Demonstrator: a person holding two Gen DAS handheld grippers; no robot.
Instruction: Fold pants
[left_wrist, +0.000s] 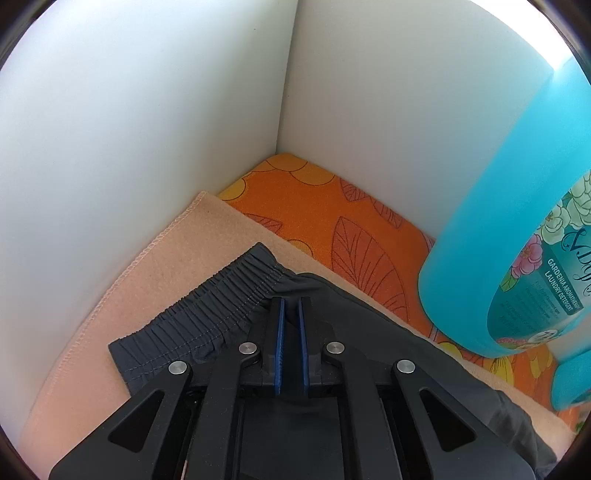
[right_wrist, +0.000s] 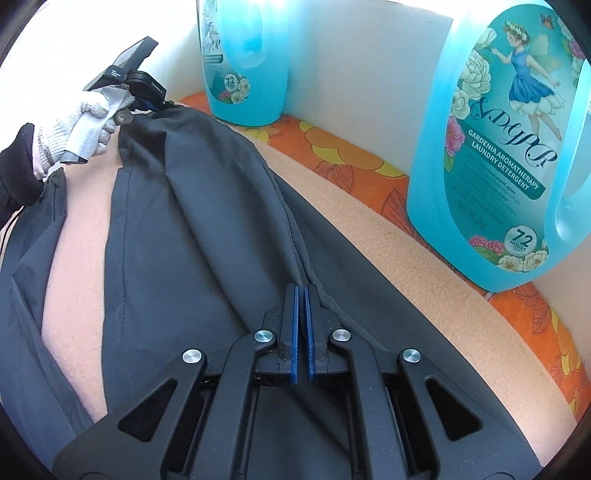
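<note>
White walls (left_wrist: 147, 129) meet in a corner behind everything. Below them lies an orange cloth (left_wrist: 332, 210) with leaves and flowers drawn on it. On top of that cloth lies a soft peach blanket (left_wrist: 110, 314).

The dark grey pants (right_wrist: 192, 221) are spread long across the peach blanket. They run from the near end up to the far left. A long ridge of bunched cloth goes down the middle. The stretchy waistband (left_wrist: 207, 314) lies near the wall corner, flat on the blanket.

Two big blue bottles of laundry soap stand on the orange cloth by the wall. The near bottle (right_wrist: 498, 147) is just beside the pants. The far bottle (right_wrist: 243, 62) stands close to the other end of the pants.

The right hand-held gripper (right_wrist: 301, 291) is squeezed shut on the ridge of the pants. The cloth sits between its blue pads.

The left hand-held gripper (left_wrist: 290, 301) is squeezed shut on the pants just beside the waistband. In the right wrist view it is far off, at the pants' top end (right_wrist: 147, 99).

A hand in a white knit glove (right_wrist: 81, 122) holds that far gripper. A dark sleeve (right_wrist: 18, 173) shows behind the glove.
</note>
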